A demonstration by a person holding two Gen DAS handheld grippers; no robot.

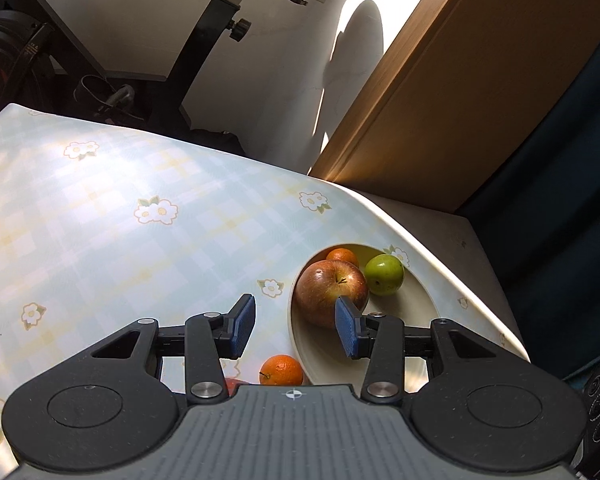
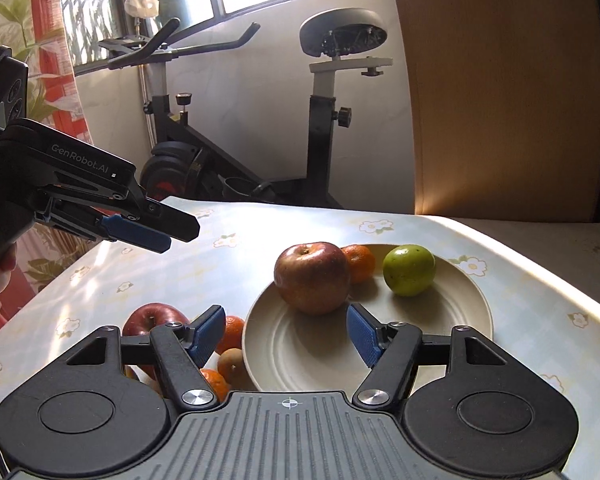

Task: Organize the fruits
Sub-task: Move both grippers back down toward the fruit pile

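A cream plate [image 2: 452, 320] [image 1: 416, 308] on the floral table holds a red-brown apple [image 2: 312, 278] [image 1: 328, 292], a small orange [image 2: 360, 262] [image 1: 342, 257] and a green fruit [image 2: 409, 269] [image 1: 385, 274]. Left of the plate lie a red apple [image 2: 150, 316], oranges [image 2: 233, 330] [image 1: 281, 370] and a brownish fruit [image 2: 232, 368]. My right gripper [image 2: 286, 334] is open and empty, just in front of the plate's apple. My left gripper [image 1: 296, 328] is open and empty above the plate's left rim; it also shows in the right wrist view [image 2: 156, 236], high at left.
An exercise bike [image 2: 260, 128] stands behind the table. A wooden panel [image 2: 500, 100] rises at the back right. The table's right edge [image 1: 460, 280] runs close to the plate.
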